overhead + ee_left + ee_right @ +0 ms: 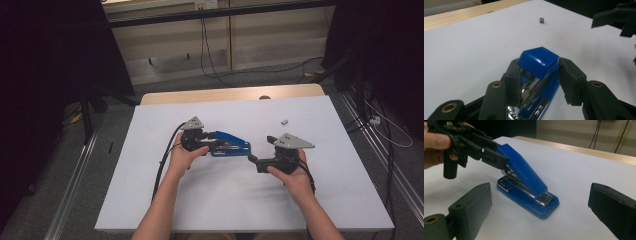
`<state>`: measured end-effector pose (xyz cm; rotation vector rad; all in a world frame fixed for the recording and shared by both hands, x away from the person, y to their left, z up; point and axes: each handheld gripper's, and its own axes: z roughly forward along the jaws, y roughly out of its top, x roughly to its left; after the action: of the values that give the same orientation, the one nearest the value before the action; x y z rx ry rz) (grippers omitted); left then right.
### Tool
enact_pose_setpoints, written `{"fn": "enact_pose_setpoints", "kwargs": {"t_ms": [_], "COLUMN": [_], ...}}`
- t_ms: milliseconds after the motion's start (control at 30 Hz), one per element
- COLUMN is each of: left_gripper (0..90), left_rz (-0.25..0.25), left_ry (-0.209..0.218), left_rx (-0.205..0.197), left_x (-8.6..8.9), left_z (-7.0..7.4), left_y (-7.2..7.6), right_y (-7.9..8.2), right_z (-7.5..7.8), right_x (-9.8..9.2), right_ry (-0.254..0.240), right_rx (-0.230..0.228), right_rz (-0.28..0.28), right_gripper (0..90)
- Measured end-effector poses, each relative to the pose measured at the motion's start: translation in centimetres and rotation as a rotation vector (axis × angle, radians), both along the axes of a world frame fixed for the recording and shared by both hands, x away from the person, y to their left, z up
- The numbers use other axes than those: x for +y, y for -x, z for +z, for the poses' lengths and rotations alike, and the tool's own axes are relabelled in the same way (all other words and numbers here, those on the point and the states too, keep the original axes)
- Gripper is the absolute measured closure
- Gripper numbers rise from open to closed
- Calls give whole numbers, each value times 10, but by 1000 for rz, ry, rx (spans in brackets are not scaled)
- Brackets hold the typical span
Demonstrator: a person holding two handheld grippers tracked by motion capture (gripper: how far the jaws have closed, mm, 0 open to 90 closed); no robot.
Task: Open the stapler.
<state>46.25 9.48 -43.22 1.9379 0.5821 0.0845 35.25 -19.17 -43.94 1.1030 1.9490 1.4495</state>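
Note:
A blue stapler (234,143) stands on the white tabletop (225,200), its top arm raised at the hinged rear end. My left gripper (219,142) is shut on that raised rear end; in the left gripper view the stapler (537,62) sits squeezed between the two black fingers (570,75). In the right gripper view the stapler (524,176) stands ahead, its front end nearest, with the left gripper (491,155) clamped on its high end. My right gripper (261,150) is open just right of the stapler's front, apart from it, nothing between its jaws.
A small grey block (285,121) lies alone on the far right part of the table, also in the left gripper view (541,20). A wooden strip (230,93) runs along the far edge. Cables trail on the floor beyond.

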Motion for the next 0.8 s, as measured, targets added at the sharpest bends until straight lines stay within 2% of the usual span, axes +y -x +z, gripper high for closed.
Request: {"fn": "enact_pose_setpoints", "kwargs": {"t_ms": [133, 200, 333, 533, 633, 700, 800], "left_gripper": [577, 580, 583, 589, 588, 589, 587], "left_rz": [-4, 0, 7, 14, 22, 34, 36], "left_ry": [5, 16, 17, 19, 27, 48, 41], "left_rx": [-6, 4, 13, 25, 30, 25, 21], "left_x": [-1, -2, -5, -7, -7, -6, -7], "left_z": [2, 3, 7, 11, 13, 16, 18], "left_y": [-1, -1, -1, -1, -1, 0, 0], "right_y": [-1, -1, -4, -8, -13, -16, -21], "right_z": [-2, -2, -4, -5, -8, -10, -11], "right_x": [4, 8, 16, 32, 40, 45, 57], "right_ry": [10, 22, 19, 78, 78, 76, 74], "right_rx": [8, 9, 20, 39, 68, 88, 99], "right_rz": [4, 4, 12, 44, 56, 60, 59], "right_gripper": [52, 59, 136, 607, 829, 900, 900]}}
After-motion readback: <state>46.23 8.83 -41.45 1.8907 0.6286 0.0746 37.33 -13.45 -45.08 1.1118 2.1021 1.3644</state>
